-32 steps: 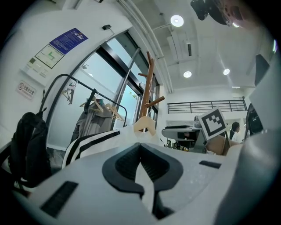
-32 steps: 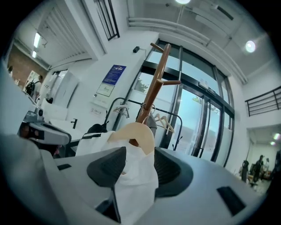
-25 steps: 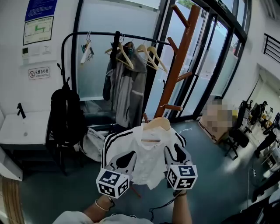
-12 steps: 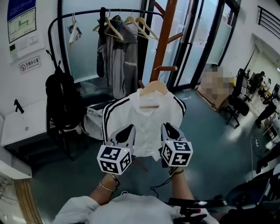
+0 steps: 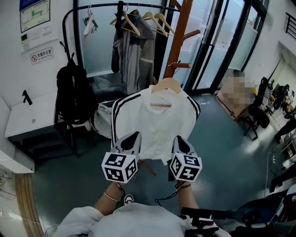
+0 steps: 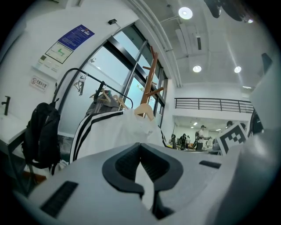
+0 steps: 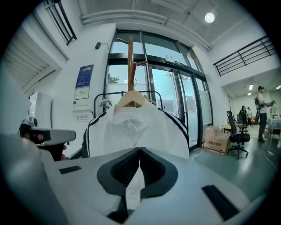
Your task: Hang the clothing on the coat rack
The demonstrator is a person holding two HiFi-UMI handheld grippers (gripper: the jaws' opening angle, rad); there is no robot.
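Observation:
A white jacket (image 5: pixel 157 122) with black sleeve stripes hangs on a wooden hanger (image 5: pixel 167 84) in front of the brown wooden coat rack (image 5: pixel 179 37). Whether the hanger's hook sits on a peg is hidden. My left gripper (image 5: pixel 132 139) is shut on the jacket's lower hem at the left; in the left gripper view white cloth (image 6: pixel 105 132) is pinched at the left gripper (image 6: pixel 140 147). My right gripper (image 5: pixel 179 141) holds the hem at the right. Its jaws have just been closing, and white cloth (image 7: pixel 131 127) is pinched between them at the right gripper (image 7: pixel 139 151).
Behind the jacket a black garment rail (image 5: pixel 106 5) carries a grey coat (image 5: pixel 134 51) and bare hangers. A black backpack (image 5: pixel 73 97) hangs at the left by a white counter (image 5: pixel 27 122). Glass doors (image 5: pixel 217 41), a cardboard box (image 5: pixel 238 95) and office chairs (image 5: pixel 256 115) lie to the right.
Both grippers have sunk down the jacket's front to its hem. The jacket now hangs longer and flatter below the hanger.

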